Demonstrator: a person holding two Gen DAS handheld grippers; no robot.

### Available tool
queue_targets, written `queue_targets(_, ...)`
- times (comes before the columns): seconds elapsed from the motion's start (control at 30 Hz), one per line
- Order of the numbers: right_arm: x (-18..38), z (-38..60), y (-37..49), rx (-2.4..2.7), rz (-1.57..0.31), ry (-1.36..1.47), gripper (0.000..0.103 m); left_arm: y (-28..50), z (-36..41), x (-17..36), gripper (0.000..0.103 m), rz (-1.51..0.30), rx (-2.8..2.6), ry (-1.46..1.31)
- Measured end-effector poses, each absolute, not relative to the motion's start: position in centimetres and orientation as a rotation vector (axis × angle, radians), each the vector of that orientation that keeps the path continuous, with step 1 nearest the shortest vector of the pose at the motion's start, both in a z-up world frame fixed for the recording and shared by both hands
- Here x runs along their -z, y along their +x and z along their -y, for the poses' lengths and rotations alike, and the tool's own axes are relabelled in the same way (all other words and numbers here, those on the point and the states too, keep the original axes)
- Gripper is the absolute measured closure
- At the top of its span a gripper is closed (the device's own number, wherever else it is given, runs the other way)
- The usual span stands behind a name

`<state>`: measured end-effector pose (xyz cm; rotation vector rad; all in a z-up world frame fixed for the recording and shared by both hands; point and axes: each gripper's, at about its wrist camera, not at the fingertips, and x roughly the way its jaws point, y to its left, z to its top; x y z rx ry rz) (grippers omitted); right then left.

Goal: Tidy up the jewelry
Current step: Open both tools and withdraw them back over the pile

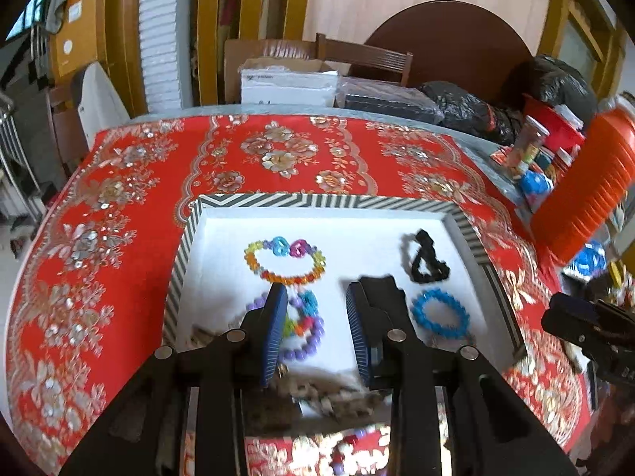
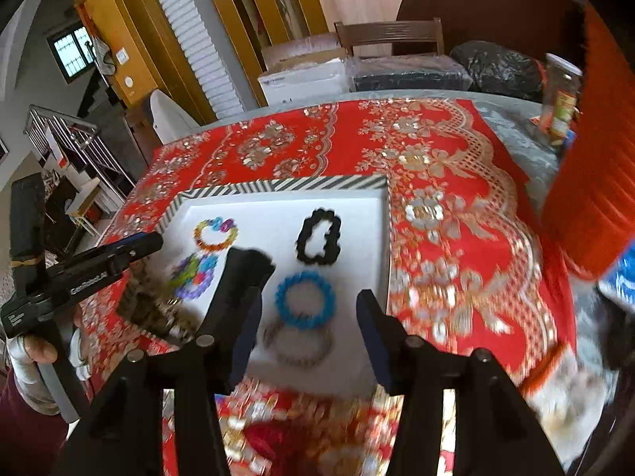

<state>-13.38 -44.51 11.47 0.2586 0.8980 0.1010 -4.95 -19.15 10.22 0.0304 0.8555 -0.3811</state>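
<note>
Flat in the tray (image 1: 190, 234), black scrunchie (image 2: 318, 242) lengthwise front-to-back; both hand-held grippers spread, empty.

Bright even daylight; window (image 2: 73, 53) glows at left; strong fisheye bending at edges; motion blur in foreground.

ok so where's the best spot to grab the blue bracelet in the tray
Pinch the bead band of the blue bracelet from above, one finger inside the ring and one outside. It lies flat on the tray, so there is no edge to slide under. Its right side looks freest.
</note>
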Motion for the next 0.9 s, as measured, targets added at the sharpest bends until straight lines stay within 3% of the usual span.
queue_targets(0.47,-10.2,41.4,-22.3,-0.03,-0.875,0.249,0.048,-12.3,19.7,-9.7,0.071,-0.838,0.39,0.07)
queue_targets(0.9,-11.6,39.8,-24.1,-0.01,-0.838,0.193,0.046,-14.8,17.9,-9.7,0.071,-0.852,0.408,0.024)
